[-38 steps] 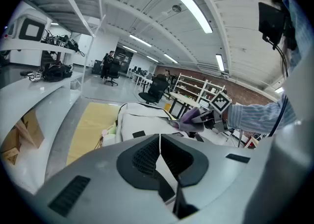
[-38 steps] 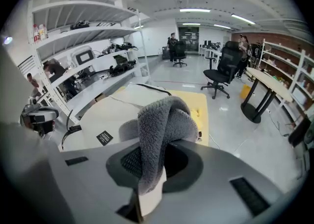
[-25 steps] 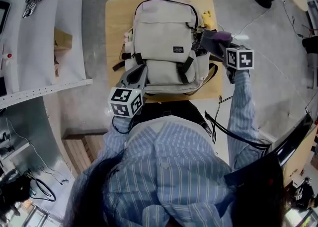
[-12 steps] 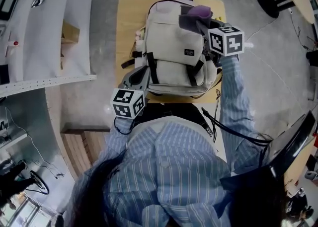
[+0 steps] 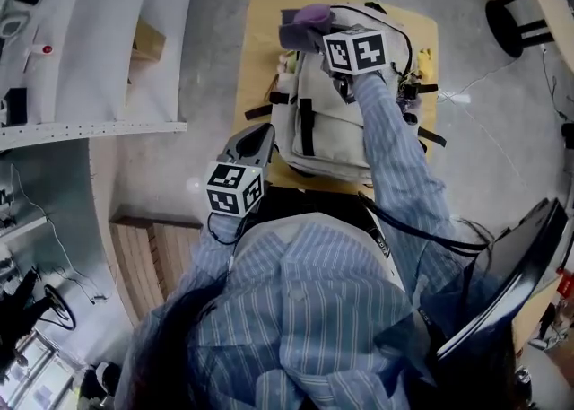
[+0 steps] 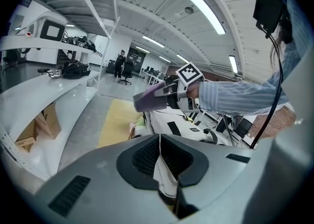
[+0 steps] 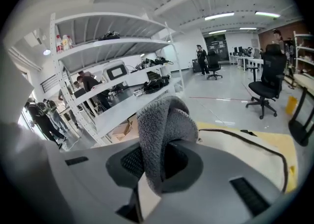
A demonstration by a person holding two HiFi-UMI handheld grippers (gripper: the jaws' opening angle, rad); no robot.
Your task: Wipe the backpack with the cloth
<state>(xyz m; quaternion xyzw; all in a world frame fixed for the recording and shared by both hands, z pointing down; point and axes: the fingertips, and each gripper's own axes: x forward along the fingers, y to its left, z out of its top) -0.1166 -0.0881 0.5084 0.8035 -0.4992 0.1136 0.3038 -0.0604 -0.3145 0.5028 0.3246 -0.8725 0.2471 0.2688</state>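
Held the left gripper [image 5: 254, 143] low at about seven o'clock of the backpack [image 5: 327, 126], at its near-left corner. Had its jaws pressed together on what looked like a thin fold of the cream fabric; judged this an anchoring grip, not a wiping one.

Found the backpack lying flat on the wooden tabletop [image 5: 256, 58], front pocket up. Read its long axis as running twelve to six o'clock, top end far, base end near the body.

Saw the grey cloth [image 5: 303, 24] bunched at roughly eleven o'clock of the backpack, over its far-left top corner. Could not tell whether touching the fabric or just above it.

Pinched that cloth in the right gripper [image 5: 323, 39], jaws clamped on a doubled-over wad bulging out in front of them. Had the striped sleeve [image 5: 386, 148] reaching across the backpack from about five o'clock.

Judged most of the backpack's face to lie toward six o'clock from the cloth. Reckoned the coming stroke a pull back along the long axis toward the body, or a sweep toward three o'clock across the top. Reckoned the right gripper the only one placed for it, the left being nearer the base and well apart from the cloth.

Feared the dark straps [image 5: 306, 127] at mid-backpack snagging the wad, and the backpack sliding if the corner grip slipped.
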